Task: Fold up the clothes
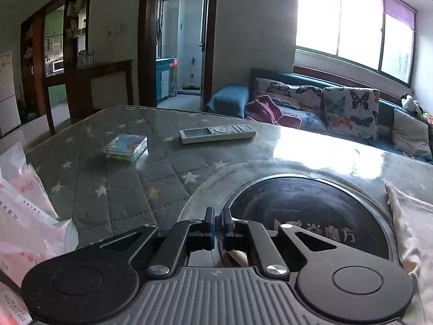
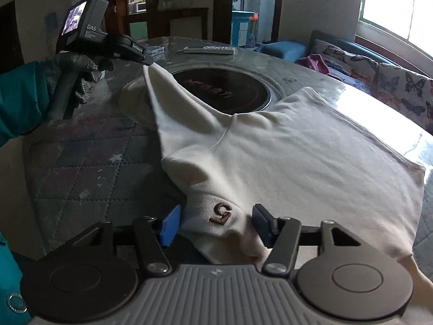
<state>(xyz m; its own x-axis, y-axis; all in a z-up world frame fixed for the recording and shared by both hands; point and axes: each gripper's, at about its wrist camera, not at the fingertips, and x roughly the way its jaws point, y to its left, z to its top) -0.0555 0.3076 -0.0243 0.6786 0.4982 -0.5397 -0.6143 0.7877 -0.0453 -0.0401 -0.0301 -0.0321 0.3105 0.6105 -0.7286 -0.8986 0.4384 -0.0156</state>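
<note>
A cream white shirt (image 2: 297, 146) lies spread on the table, partly over a black round hotplate (image 2: 216, 89). My left gripper (image 2: 147, 61) is shut on the tip of one sleeve (image 2: 157, 81) and holds it up over the hotplate's left rim. In the left wrist view that gripper (image 1: 217, 220) shows its jaws nearly together, with the shirt's edge (image 1: 414, 233) at the right. My right gripper (image 2: 216, 223) is open, its jaws on either side of a cuff with a brown embroidered "5" (image 2: 222, 214), not closed on it.
A white remote (image 1: 217, 133) and a small clear box (image 1: 125, 147) lie on the far side of the quilted, glass-topped table (image 1: 108, 184). Pink paper bags (image 1: 24, 216) sit at the left edge. A sofa with butterfly cushions (image 1: 349, 111) stands behind, under the window.
</note>
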